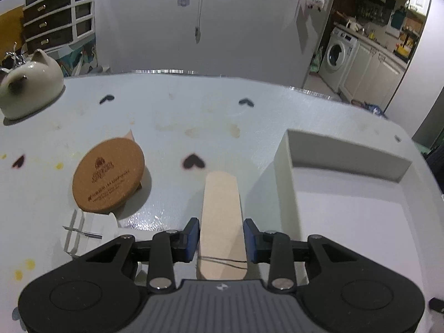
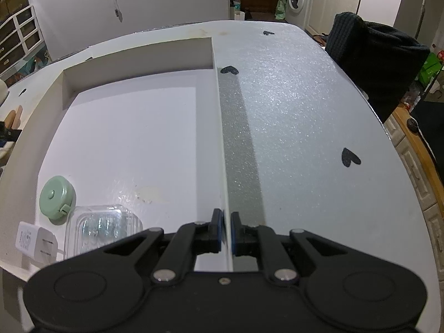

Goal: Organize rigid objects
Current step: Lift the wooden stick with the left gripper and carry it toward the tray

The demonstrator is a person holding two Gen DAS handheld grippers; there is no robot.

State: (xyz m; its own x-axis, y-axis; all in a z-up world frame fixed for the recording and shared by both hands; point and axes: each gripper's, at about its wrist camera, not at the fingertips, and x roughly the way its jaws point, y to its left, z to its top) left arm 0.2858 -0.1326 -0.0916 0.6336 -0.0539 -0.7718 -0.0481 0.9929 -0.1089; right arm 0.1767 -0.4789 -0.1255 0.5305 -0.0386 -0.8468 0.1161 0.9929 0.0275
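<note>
At the far left corner of the table (image 1: 172,111) a cream ceramic pot with small ears (image 1: 30,88) is seen, standing on the pale cloth printed with dark hearts. Nearer the front, toward the left edge, a round cork coaster (image 1: 108,174) is propped at a tilt, its lower rim resting on a white plastic piece (image 1: 83,231) and its far side raised (whatever lifts it is mostly hidden beneath it). To the right of the coaster, a flat wooden stick (image 1: 222,222) is held by the left gripper (image 1: 221,238); the jaws are drawn in to the stick's width, the blue pads pressed against its two long edges, and the stick is pointed away from the camera above the table surface, just left of the white tray (image 1: 285,183).

The tray's left wall is seen beside the stick, and its shallow floor extends to the right. In the right wrist view, three things are gathered in the tray's near left corner: a mint-green round tape measure (image 2: 57,201), a white plug adapter (image 2: 33,240) at the very edge, and a clear plastic case (image 2: 102,227) just right of both. The rest of the tray floor is bare apart from a faint stain.

At the tray's right wall, the right gripper (image 2: 226,230) is closed down tight, the thin wall (image 2: 219,127) being pinched between its pads. Beyond it, the right part of the table is covered only by the heart-printed cloth, with a dark knitted cloth (image 2: 371,55) hanging past the far right edge.
</note>
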